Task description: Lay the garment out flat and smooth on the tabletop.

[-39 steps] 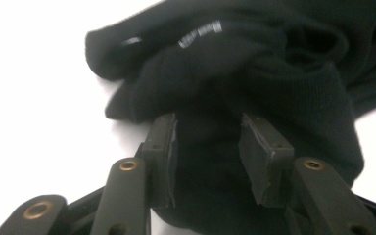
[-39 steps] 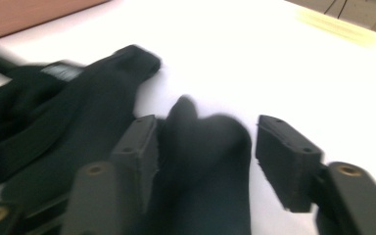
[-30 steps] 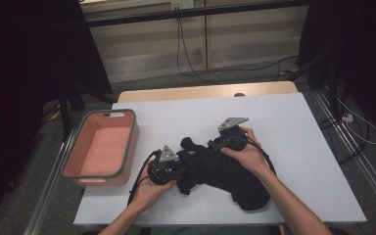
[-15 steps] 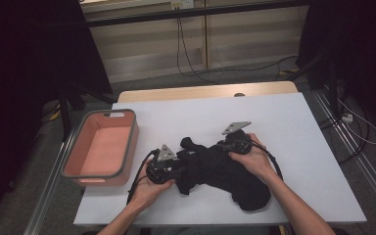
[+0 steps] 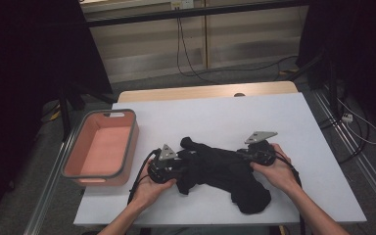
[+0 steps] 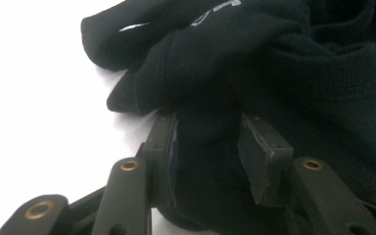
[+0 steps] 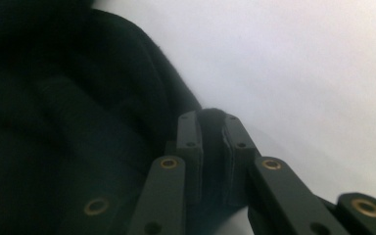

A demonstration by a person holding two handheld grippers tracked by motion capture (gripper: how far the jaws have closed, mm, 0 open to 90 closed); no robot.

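Observation:
A black knitted garment [image 5: 220,169] lies bunched on the white table [image 5: 225,117], stretched between both hands. My left gripper [image 5: 177,166] holds its left end. In the left gripper view the jaws [image 6: 205,132] are closed on a thick fold of the black cloth [image 6: 274,73], which fills the gap. My right gripper [image 5: 248,154] holds the garment's right side. In the right gripper view the jaws [image 7: 210,122] pinch a thin edge of the dark fabric [image 7: 54,98] just above the table. A lump of the garment hangs toward the near edge under the right hand.
A pink bin with a grey rim [image 5: 110,112] stands at the table's left edge, beside the left hand. Bare white table stretches behind the garment toward the far wooden edge [image 5: 205,91]. Cables lie on the floor beyond.
The right gripper has moved right and toward the near edge with the cloth in it, drawing the garment out wider. The left gripper has stayed almost in place.

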